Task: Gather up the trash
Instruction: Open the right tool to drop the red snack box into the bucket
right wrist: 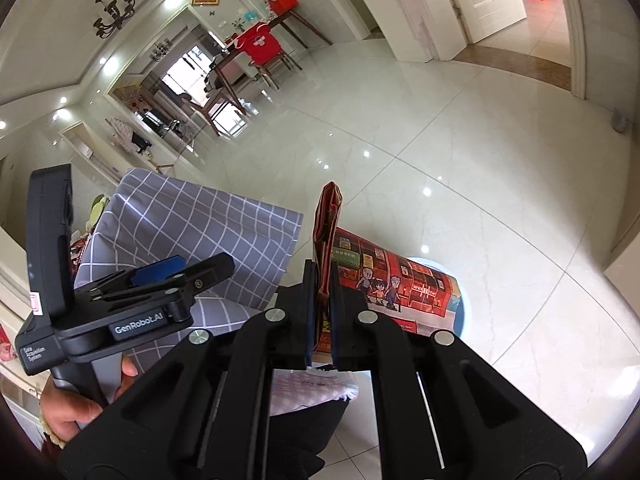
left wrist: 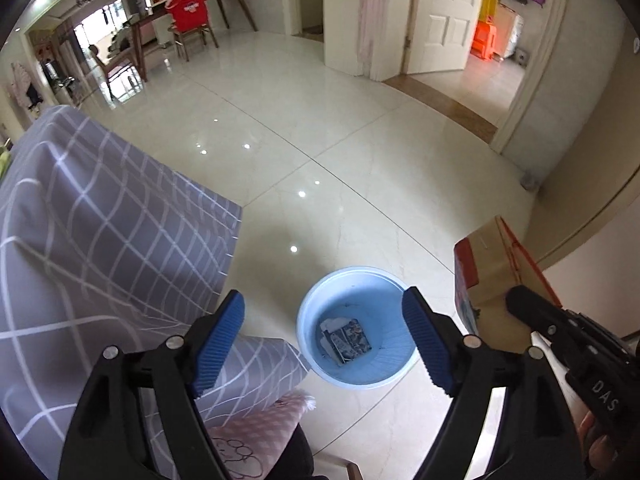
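Blue pads of my left hand-held gripper (left wrist: 324, 344) stand apart, empty, over the blue bin (left wrist: 356, 328). Right hand-held gripper (right wrist: 322, 320) pinches the printed carton (right wrist: 394, 284) by its flap beside the bin; light, stiff card, so an edge grip suits.

1. Floor (left wrist: 360, 128): polished pale tile, glossy, mirroring the ceiling lights.
2. Bin (left wrist: 316, 300): light blue plastic, smooth, faint sheen.
3. Box (right wrist: 400, 280): printed cardboard, red colour-print outside, plain brown inside (left wrist: 492, 264), matt.
4. Checked cover (left wrist: 100, 220): grey woven cloth with white grid lines, matt, softly creased.
5. Left hand-held gripper (left wrist: 324, 340): matt black plastic body, blue ribbed rubbery pads (left wrist: 220, 344), bright metal pivot pins.
6. Chair (left wrist: 192, 36): brown wood.
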Demonstrator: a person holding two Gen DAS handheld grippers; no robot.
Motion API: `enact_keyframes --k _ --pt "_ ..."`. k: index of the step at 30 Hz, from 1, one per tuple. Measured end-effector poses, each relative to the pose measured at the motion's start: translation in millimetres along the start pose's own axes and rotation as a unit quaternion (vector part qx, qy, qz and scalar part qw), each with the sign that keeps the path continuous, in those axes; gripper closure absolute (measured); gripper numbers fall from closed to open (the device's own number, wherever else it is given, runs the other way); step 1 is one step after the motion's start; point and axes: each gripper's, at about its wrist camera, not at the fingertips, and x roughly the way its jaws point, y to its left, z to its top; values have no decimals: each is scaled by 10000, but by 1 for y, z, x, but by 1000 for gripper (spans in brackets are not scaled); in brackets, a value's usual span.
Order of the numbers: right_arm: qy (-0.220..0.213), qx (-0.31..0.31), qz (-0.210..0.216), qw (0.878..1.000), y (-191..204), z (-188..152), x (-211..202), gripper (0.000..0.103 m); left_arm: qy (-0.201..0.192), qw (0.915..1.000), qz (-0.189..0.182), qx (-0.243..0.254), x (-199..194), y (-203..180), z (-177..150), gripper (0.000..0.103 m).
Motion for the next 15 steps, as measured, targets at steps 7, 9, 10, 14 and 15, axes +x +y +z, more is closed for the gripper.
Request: enact_keyframes --k 7,9,10,14,15 --pt "86 -34 235 9997 16 4 21 90 -268 9994 140 -165 -18 17 6 23" --pt "81 11 172 9998 18 7 25 73 -324 9992 111 -200 -22 20 7 23" --pt "81 31 143 9999 18 8 28 57 -354 9991 89 -227 -26 22 8 23" --pt "35 -20 53 10000 24 8 26 49 -458 9986 -19 -271 -41 27 9 23" --pt "25 -24 68 10000 25 8 24 49 -514 9983 -48 -279 -46 27 10 23"
